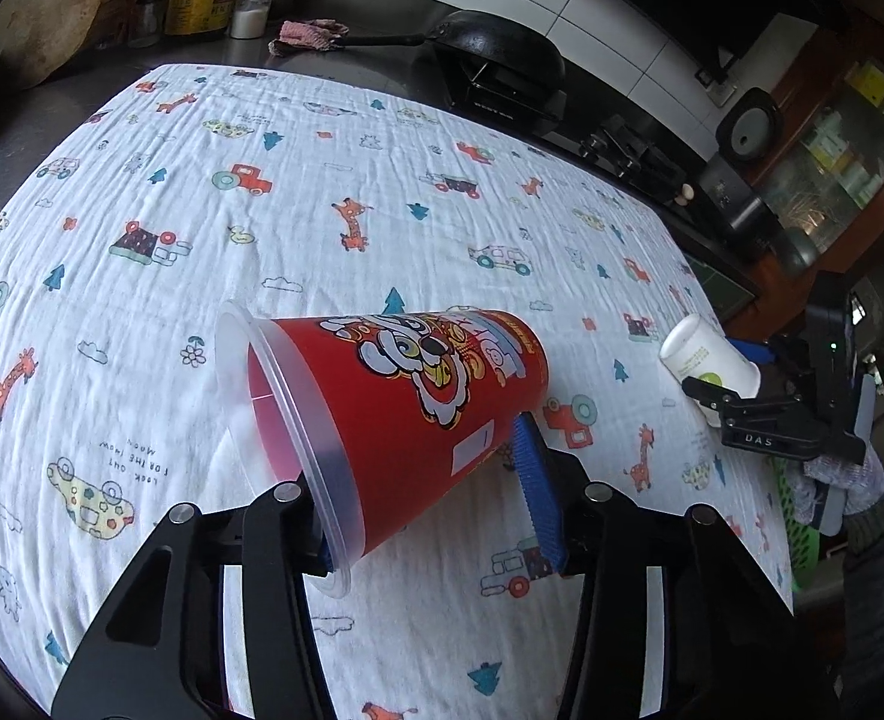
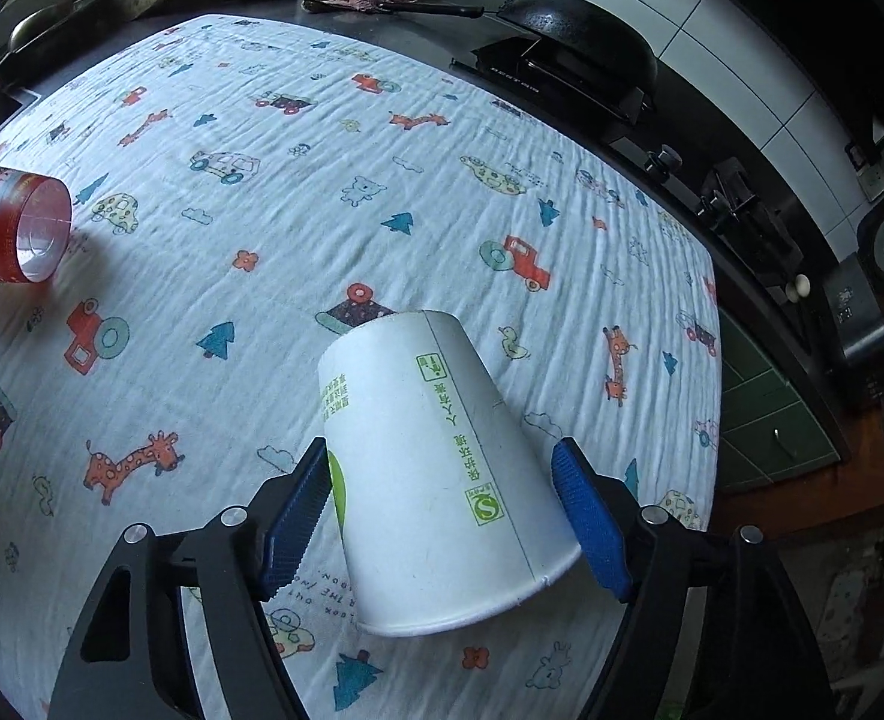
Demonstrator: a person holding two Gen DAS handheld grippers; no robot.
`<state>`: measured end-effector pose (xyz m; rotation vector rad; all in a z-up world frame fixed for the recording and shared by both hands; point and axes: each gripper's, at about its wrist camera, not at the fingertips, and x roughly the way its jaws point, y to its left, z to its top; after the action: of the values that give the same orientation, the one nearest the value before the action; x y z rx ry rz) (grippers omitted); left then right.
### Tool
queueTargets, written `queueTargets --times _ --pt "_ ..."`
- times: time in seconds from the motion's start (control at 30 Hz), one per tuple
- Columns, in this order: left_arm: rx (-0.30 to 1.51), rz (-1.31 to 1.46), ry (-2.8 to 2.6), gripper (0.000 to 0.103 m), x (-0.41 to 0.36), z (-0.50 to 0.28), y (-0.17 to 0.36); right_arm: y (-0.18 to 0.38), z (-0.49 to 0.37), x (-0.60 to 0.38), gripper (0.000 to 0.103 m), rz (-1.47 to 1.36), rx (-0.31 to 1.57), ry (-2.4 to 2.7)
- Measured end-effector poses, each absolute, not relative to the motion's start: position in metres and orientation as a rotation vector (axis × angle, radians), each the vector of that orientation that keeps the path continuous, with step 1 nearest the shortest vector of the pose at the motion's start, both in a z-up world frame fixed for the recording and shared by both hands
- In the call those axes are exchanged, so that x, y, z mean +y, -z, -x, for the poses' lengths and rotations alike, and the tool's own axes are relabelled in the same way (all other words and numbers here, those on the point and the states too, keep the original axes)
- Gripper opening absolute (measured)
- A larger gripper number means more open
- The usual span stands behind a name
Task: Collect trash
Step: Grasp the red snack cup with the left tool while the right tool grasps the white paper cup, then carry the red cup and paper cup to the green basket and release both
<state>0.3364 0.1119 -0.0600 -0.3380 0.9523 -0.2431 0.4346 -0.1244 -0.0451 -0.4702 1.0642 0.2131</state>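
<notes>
Counter of dark metal, covered by a white crinkled cloth printed with giraffes, tractors, cars and little trees.

Left tool: black frame, blue ribbed pads. A red plastic cup with a cartoon print and a clear wide rim lies tilted across it, mouth to the left of the view. The left pad sits at the rim, mostly hidden behind it; the right pad meets the cup's narrow base end. Tool clamped on the red cup, which looks lifted partly off the cloth.

Right tool: same build. A white paper cup with green print lies between the pads, base pointing away, mouth toward the camera. Left pad presses the cup wall; right pad just beside the wall, contact at the lower rim not certain. Reads as a grip on the paper cup.

In the left wrist view the right tool shows at the right edge of the cloth, carrying the paper cup, with a gloved hand behind it.

Far side of the counter: black wok, pink rag, jars.
</notes>
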Motion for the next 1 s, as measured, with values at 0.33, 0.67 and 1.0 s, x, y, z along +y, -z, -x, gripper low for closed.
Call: queueTargets --times 0.33,0.67,1.0 --pt "0.928 0.333 0.282 0.022 0.101 -0.331 0.056 0.039 -0.419 -0.134 0.064 0.416 1.042 -0.199" --pt "0.925 0.314 0.311 0.007 0.091 -0.32 0.052 0.027 -0.4 -0.143 0.064 0.364 1.015 -0.213" --pt "0.92 0.306 0.324 0.006 0.084 -0.303 0.044 0.019 -0.373 -0.151 0.063 0.318 1.004 -0.218"
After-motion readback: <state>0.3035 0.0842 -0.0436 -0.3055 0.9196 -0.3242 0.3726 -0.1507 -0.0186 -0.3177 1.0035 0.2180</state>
